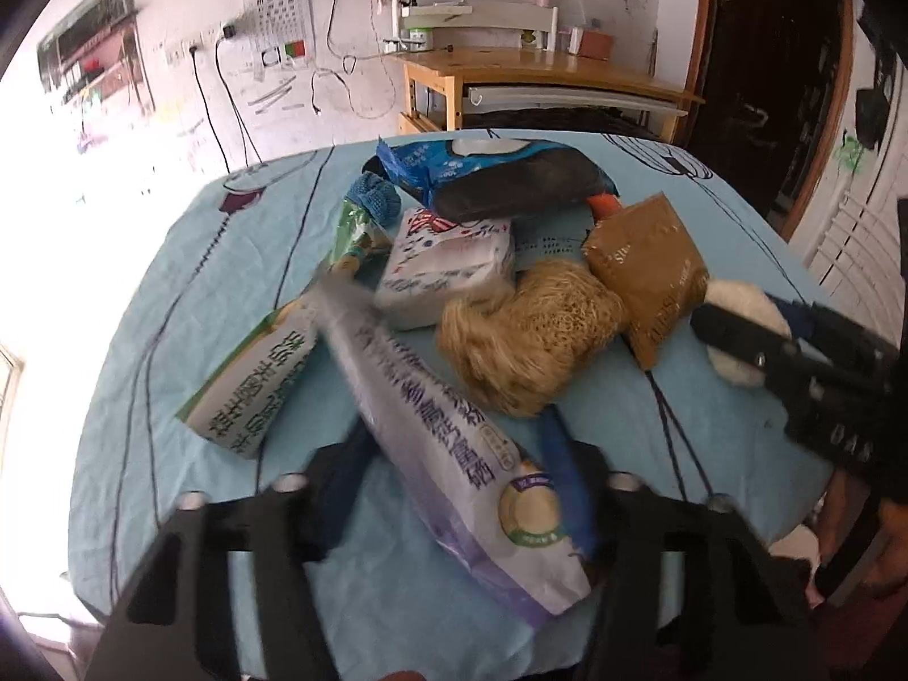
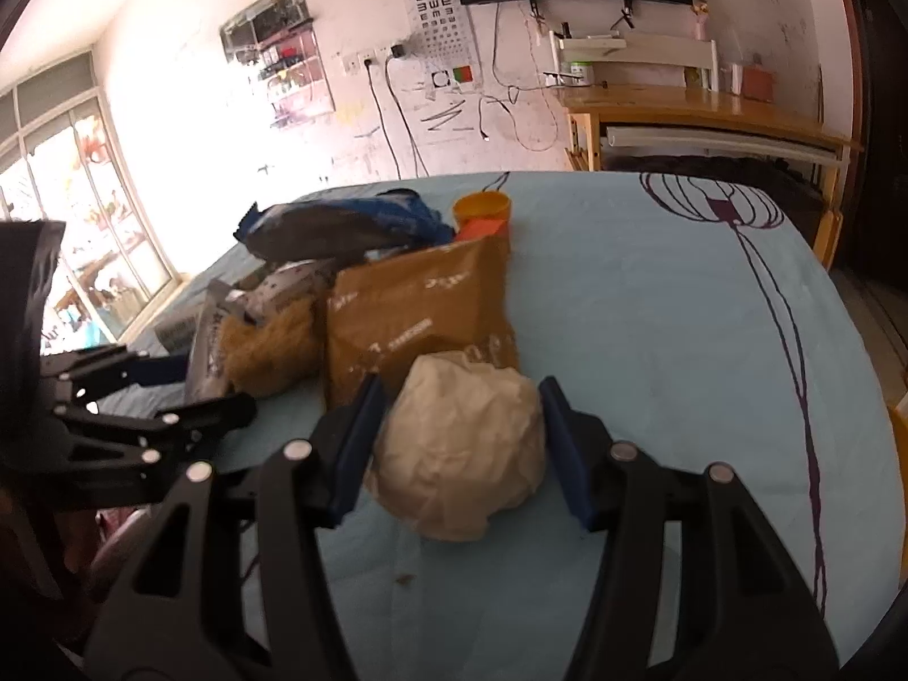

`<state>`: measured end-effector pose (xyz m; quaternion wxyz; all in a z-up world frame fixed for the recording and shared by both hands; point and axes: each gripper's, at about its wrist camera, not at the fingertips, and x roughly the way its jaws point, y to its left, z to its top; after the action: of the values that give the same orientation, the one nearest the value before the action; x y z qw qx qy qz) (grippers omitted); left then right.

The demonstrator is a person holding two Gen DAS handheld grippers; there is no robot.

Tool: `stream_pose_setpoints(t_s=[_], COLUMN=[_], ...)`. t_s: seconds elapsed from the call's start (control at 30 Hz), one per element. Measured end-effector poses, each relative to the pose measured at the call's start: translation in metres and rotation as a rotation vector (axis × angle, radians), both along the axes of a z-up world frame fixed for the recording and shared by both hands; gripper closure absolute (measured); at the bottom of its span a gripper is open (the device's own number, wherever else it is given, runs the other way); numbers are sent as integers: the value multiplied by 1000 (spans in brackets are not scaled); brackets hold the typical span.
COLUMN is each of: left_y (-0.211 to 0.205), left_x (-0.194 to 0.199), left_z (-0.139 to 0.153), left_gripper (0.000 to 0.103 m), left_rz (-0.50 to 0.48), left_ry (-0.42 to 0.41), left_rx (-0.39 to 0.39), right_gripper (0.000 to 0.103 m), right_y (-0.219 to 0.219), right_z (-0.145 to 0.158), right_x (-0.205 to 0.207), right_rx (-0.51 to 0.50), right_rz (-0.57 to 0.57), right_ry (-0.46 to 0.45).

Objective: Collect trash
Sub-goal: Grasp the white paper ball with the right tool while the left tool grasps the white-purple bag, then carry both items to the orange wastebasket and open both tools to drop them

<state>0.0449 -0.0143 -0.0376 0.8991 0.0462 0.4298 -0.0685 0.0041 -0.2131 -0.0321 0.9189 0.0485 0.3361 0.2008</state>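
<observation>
Left gripper [image 1: 459, 488] jaws closed on long white-purple plastic wrapper [image 1: 431, 425]; right gripper [image 2: 459, 442] jaws clamped around crumpled white paper ball [image 2: 462, 448], brown pouch [image 2: 420, 306] at 12 o'clock.

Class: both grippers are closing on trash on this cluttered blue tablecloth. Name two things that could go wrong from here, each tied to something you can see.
1. The left gripper has the long white-and-purple wrapper near one end; the free end reaches to the tissue pack and could drag it.
2. The right gripper flanks the crumpled paper ball, which touches the brown bag; lifting may nudge it.
</observation>
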Motion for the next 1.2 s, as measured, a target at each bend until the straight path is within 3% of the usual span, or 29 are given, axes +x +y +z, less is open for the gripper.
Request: stream_pose_setpoints(t_s=[0.27, 0.5, 0.63, 0.73, 0.87, 0.97, 1.2], left_y=[12, 27, 27, 30, 27, 30, 36], left_x=[-25, -28, -23, -18, -16, -17, -22], left_z=[8, 25, 22, 19, 18, 20, 35], left_gripper=[74, 80, 90, 91, 98, 101, 101], left_rz=[-23, 13, 5, 10, 12, 12, 36], left_ry=[-16, -57, -43, -30, -28, -34, -88], left_rx=[2, -2, 15, 2, 14, -21, -66], right_gripper=[49, 49, 49, 49, 49, 49, 49], right_y=[-11, -20, -20, -20, -20, -22, -31], right_z=[5, 10, 9, 8, 8, 9, 15], right_x=[-2, -1, 1, 1, 1, 0, -3], right_rx=[36, 50, 50, 50, 58, 64, 69], right_rz=[-35, -51, -45, -43, -41, -45, -85], right_ry=[-27, -46, -40, -39, -42, -48, -84])
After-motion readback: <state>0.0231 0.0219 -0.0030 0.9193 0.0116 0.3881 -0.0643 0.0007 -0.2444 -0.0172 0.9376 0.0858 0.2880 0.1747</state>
